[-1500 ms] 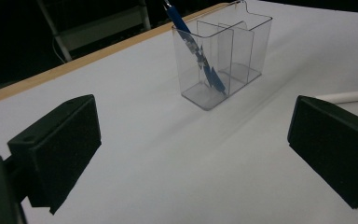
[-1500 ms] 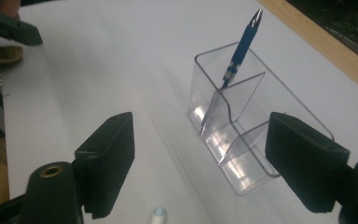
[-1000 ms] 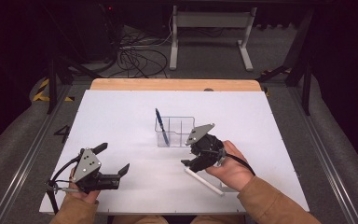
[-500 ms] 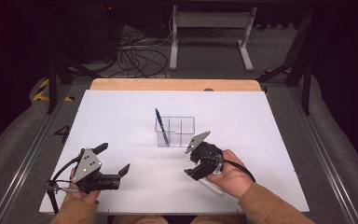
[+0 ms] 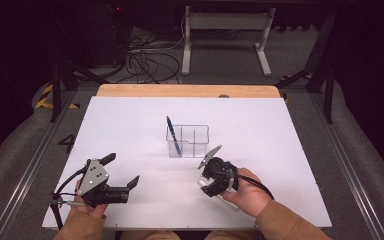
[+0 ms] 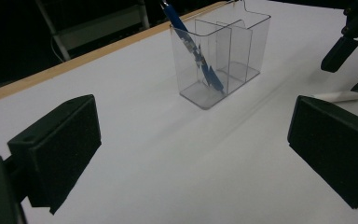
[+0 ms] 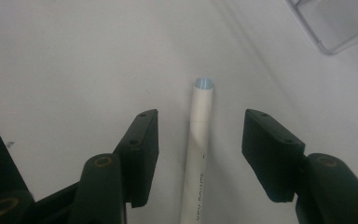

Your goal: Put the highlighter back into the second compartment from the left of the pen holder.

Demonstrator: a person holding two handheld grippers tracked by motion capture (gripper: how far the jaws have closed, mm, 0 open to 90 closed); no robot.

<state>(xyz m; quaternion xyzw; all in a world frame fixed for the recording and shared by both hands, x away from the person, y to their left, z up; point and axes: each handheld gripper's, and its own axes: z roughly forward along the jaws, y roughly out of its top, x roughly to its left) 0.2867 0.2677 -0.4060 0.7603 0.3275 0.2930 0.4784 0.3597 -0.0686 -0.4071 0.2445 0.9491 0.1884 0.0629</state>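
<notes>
A white pen [image 7: 199, 140] lies flat on the white table [image 5: 130, 125], its pale blue end pointing away from me. My right gripper [image 7: 200, 154] hangs low over it and straddles the barrel. Its jaws have just been closing, but a gap remains on each side of the pen, so it stands open. In the high view this gripper [image 5: 207, 186] sits just in front of the clear organizer [image 5: 188, 141], where a blue pen [image 5: 173, 135] leans in the left compartment. My left gripper [image 5: 122, 170] rests open and holds nothing at the near left.
The clear organizer [image 6: 223, 51] has three compartments, and the other two hold nothing. A wooden strip [image 5: 185, 90] runs along the table's far edge. Cables and a metal stand lie on the dark floor beyond it. Bare white table spreads left and right of the organizer.
My right gripper has sunk toward the table over the white pen, and its jaws have narrowed around it. My left gripper has stayed put.
</notes>
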